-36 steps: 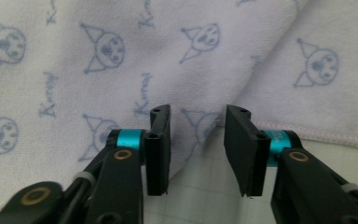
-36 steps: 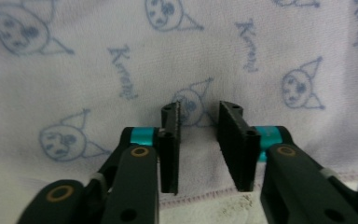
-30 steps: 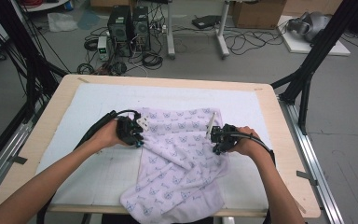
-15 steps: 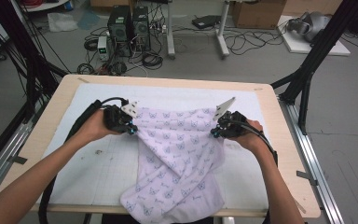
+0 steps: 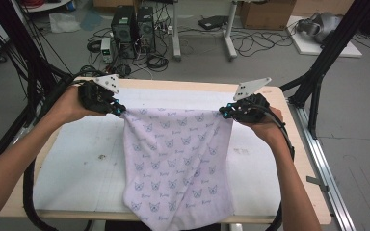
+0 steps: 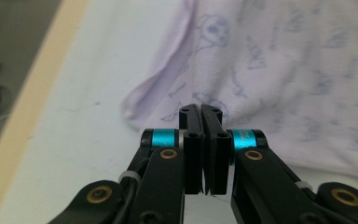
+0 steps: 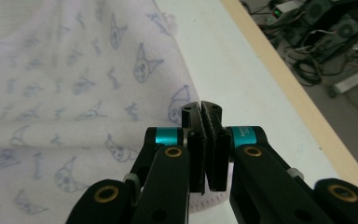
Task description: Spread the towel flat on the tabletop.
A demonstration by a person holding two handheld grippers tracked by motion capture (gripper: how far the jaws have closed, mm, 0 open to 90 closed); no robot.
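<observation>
The cloth (image 5: 176,159) is soft and light, I judge, because it hangs in loose folds between the two grippers and its lower part lies slack on the table (image 5: 67,159), with the bottom corner reaching over the near edge. It has no stiffness of its own, so it probably takes the shape that the hands give it, and it may slip out if the grip is only on a thin edge. The best places to hold it seem to be the two upper corners, and there it is held now: the left gripper (image 5: 118,109) is closed tight on the left corner, and the right gripper (image 5: 225,112) is clamped on the right corner, with the top edge stretched nearly straight between them above the table. In the left gripper view the jaws stand pressed together with the cloth (image 6: 279,70) spreading beyond them. The cloth is pale lilac with small blue cat faces printed all over.
</observation>
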